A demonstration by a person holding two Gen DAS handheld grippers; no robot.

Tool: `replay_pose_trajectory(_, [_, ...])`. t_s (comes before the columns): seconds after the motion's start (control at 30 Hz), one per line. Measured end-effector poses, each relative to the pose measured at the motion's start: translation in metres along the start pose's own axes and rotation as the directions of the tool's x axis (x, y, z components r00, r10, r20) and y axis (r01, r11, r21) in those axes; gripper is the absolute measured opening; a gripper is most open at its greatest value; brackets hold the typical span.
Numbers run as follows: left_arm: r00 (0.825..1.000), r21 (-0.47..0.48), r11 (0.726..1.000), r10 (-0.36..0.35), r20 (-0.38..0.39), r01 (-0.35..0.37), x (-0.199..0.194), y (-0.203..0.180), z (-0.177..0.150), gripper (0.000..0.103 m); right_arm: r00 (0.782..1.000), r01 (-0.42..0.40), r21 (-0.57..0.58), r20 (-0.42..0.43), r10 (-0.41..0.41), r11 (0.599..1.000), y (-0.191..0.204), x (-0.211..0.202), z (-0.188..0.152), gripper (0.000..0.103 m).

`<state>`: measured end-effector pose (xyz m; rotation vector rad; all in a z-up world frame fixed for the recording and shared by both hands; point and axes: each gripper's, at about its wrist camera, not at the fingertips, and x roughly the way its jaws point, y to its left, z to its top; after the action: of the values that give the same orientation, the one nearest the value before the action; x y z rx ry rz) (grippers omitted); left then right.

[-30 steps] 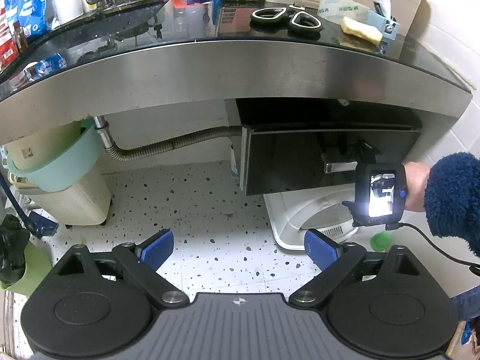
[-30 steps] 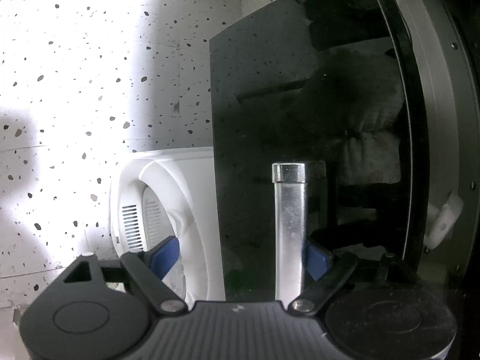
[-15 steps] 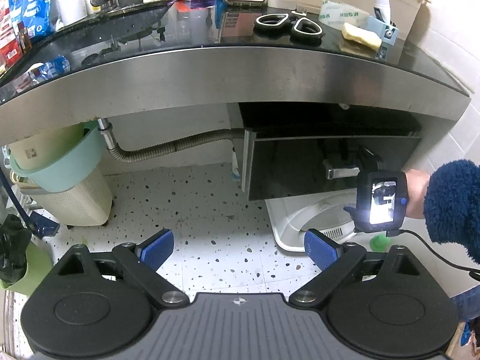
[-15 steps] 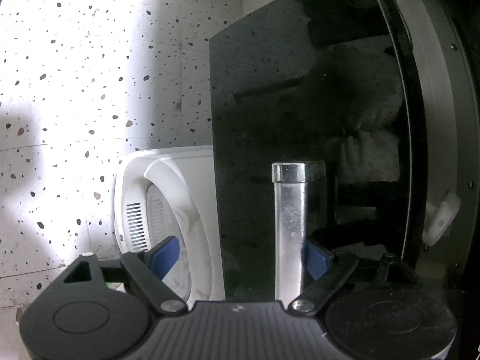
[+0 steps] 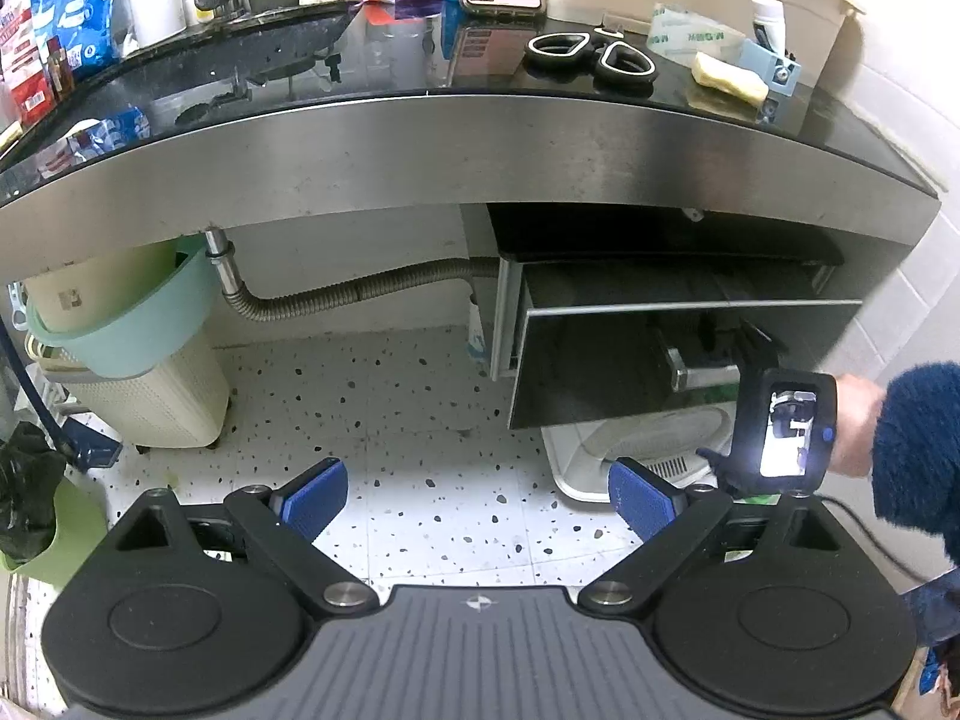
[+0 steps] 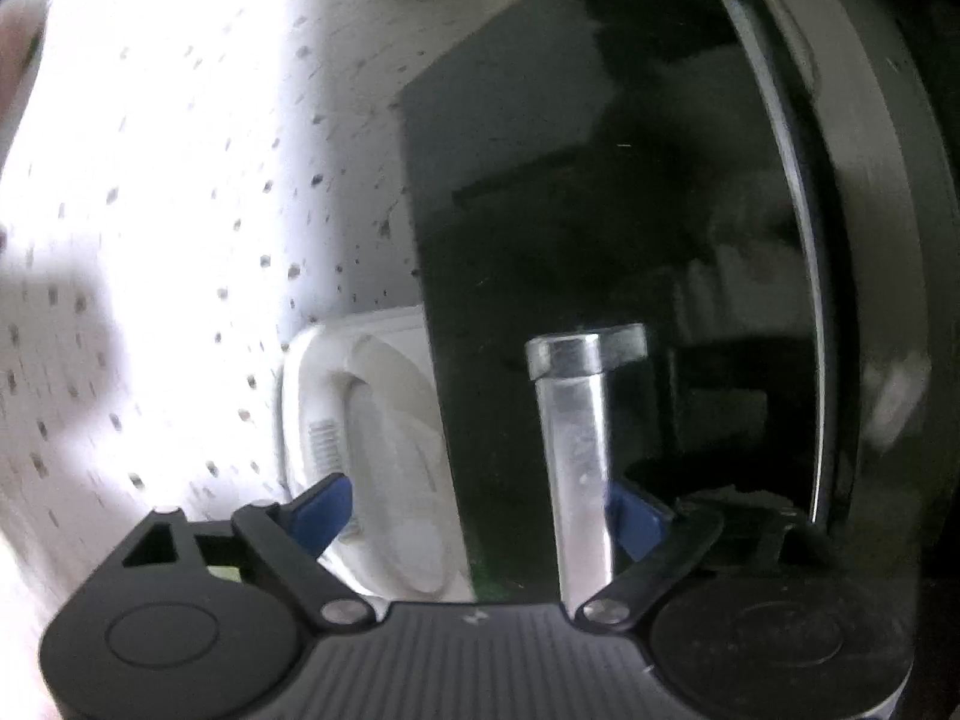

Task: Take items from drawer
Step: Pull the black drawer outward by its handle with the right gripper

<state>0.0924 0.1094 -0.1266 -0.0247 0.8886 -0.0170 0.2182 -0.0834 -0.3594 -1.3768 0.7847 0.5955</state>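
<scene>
Right wrist view is motion-blurred now, sharp half a second ago, so I'm mid-pull. My right hand-held gripper (image 6: 477, 504) has its fingers spread wide, with the metal handle (image 6: 579, 450) of the drawer (image 6: 600, 240) running up between them, hard by the right pad; the left pad is well clear, so I'm hooking it, not clamping. From the left wrist view the drawer (image 5: 678, 354) sits ahead and to the right of my left hand-held gripper (image 5: 480, 504), under the steel-edged surface (image 5: 456, 162). Its black front has come further out from under the surface than a second ago and a dark gap shows above it. Can't see any items inside yet, too dark. Left hand-held gripper is wide, holding nothing, hanging over the speckled floor (image 5: 390, 396). A white fan (image 5: 636, 450) lies on the floor just below the drawer front. My read: opening step partly done, more pull needed before anything can be reached.
</scene>
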Motion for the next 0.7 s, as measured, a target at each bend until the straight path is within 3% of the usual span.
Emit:
replay_pose_trajectory(0.2, [1.000, -0.001, 1.000, 0.002, 0.025, -0.002, -0.013, 0.003, -0.004, 0.095, 0.999, -0.035, 0.059, 0.023, 0.034, 0.998, -0.002, -0.021, 0.000, 0.079])
replay_pose_trajectory(0.43, [0.999, 0.003, 1.000, 0.000, 0.042, 0.000, -0.021, 0.008, -0.011, 0.095, 0.990, -0.128, 0.321, 0.095, 0.102, 0.939, -0.035, -0.061, -0.010, 0.080])
replay_pose_trajectory(0.57, [0.998, 0.021, 1.000, -0.017, 0.057, 0.016, -0.025, 0.006, -0.012, 0.095, 0.978, -0.201, 0.516, 0.152, 0.142, 0.832, -0.058, -0.082, -0.033, 0.080])
replay_pose_trajectory(0.7, [0.998, 0.028, 0.999, -0.025, 0.064, 0.023, -0.028, 0.005, -0.013, 0.095, 0.958, -0.287, 0.708, 0.231, 0.173, 0.645, -0.082, -0.089, -0.064, 0.081])
